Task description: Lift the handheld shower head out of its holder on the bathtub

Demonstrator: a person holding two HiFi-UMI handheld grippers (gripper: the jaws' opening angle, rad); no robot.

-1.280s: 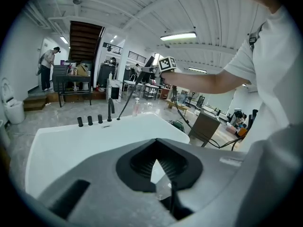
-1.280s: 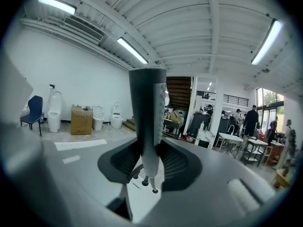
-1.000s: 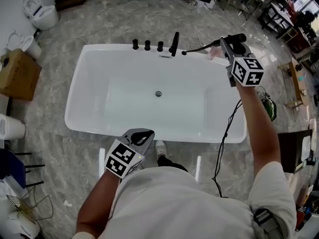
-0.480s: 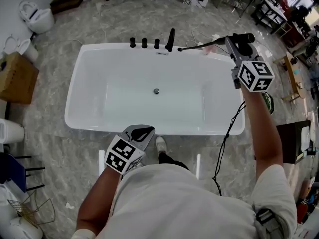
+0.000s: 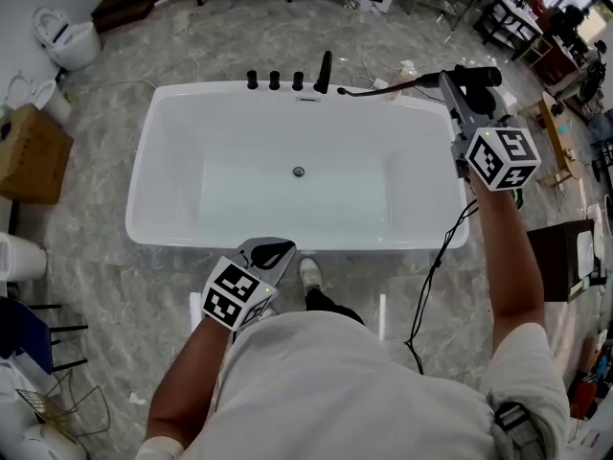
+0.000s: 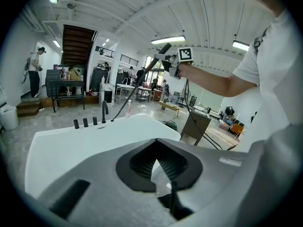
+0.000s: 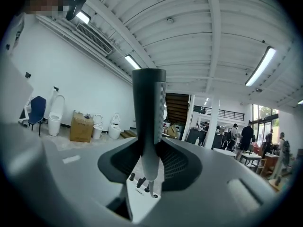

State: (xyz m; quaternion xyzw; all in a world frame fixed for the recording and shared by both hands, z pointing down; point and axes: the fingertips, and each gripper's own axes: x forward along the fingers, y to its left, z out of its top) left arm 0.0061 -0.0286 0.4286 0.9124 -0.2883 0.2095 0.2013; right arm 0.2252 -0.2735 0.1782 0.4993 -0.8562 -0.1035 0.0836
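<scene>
Two fingers of the right gripper (image 5: pixel 453 83) are pinching the shower head (image 5: pixel 484 76) above the tub's (image 5: pixel 287 241) far right corner, and its hose (image 5: pixel 393 86), running back to the far rim, could be tugging it loose if drawn tighter; the left gripper's (image 5: pixel 273 253) fingers are pressed together, empty.

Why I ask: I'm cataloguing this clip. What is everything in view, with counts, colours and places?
bathtub: one, white, middle of grey marbled floor
knobs: three, black, far rim
spout: one, black, right of knobs
shower head: one, black, raised above far right corner
hose: one, black, shower head to far rim
cardboard box: one, brown, left of bathtub
toilets: at least two, white, far left
left hand-held gripper: one, grey, near rim, shut, empty
right hand-held gripper: one, grey, shut on shower head
</scene>
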